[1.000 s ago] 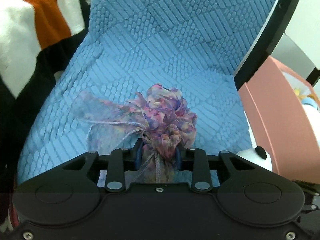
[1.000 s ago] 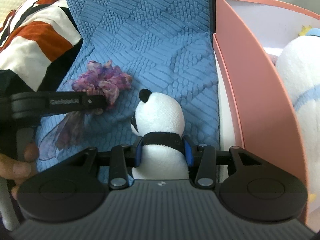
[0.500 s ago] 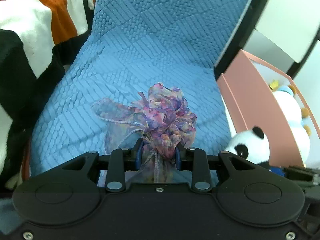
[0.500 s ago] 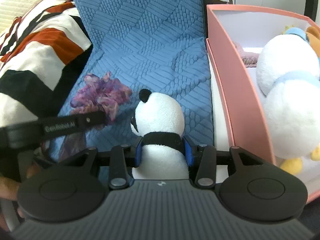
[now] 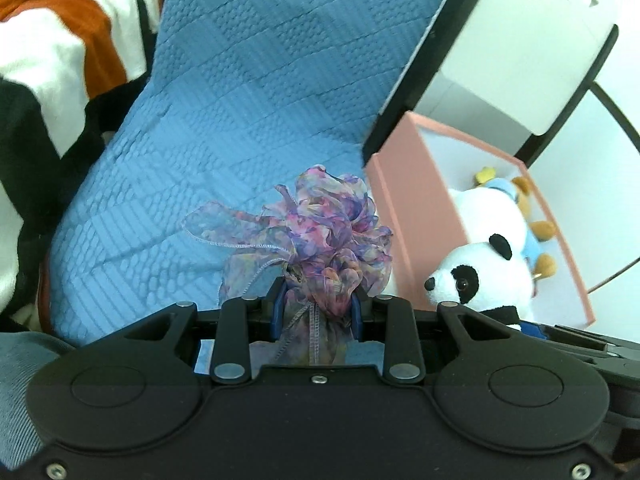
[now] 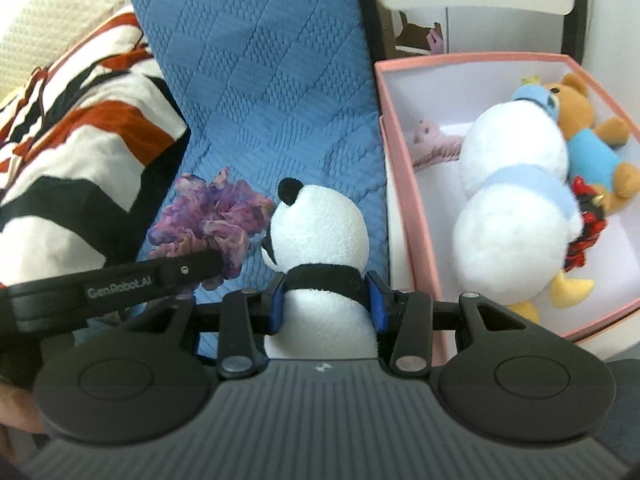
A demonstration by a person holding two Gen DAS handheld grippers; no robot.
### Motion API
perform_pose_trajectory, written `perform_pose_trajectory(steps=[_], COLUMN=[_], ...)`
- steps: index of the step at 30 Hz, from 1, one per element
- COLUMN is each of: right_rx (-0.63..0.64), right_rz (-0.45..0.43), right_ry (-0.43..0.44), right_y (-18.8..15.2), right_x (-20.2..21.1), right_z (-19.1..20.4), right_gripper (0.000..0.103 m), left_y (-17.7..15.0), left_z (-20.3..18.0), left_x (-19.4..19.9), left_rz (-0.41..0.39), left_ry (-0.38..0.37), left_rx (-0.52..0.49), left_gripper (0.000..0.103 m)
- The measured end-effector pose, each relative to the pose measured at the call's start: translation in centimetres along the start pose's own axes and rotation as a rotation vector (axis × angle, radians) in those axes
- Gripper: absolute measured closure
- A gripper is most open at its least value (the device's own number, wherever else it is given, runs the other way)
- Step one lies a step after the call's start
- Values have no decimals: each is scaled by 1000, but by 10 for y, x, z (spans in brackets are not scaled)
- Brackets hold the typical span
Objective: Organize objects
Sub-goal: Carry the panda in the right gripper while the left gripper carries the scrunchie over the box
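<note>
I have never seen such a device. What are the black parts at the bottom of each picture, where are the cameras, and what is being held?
The black parts are two hand-held grippers; a person carries one in each hand. Each has a wide-angle camera looking forward along its two fingers, so each picture shows its own gripper from behind. The left gripper is shut on a purple gauzy scrunchie. The right gripper is shut on a small panda plush, at its black collar. Below them lies a blue quilted cover, with a striped blanket at the left. At the right stands a pink box that already holds other soft toys.
</note>
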State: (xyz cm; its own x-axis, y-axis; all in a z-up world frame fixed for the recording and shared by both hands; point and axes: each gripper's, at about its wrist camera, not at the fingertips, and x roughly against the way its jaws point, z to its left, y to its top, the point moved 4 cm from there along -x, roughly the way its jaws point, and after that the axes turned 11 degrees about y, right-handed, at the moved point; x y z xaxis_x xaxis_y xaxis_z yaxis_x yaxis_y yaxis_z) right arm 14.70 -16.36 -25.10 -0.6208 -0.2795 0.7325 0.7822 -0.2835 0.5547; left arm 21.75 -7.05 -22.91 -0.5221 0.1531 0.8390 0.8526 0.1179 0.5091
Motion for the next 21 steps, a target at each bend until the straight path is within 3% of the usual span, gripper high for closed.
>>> perform_pose_trajectory(steps=[21], right_rx=[-19], right_rz=[-185], right_ry=[-23], right_y=[94], right_x=[115], right_z=[-46], right_gripper=[59], left_y=[84], left_z=[-129], left_x=[73], left_rz=[-103], left_ry=[-54], left_rx=[-98], left_gripper=[74])
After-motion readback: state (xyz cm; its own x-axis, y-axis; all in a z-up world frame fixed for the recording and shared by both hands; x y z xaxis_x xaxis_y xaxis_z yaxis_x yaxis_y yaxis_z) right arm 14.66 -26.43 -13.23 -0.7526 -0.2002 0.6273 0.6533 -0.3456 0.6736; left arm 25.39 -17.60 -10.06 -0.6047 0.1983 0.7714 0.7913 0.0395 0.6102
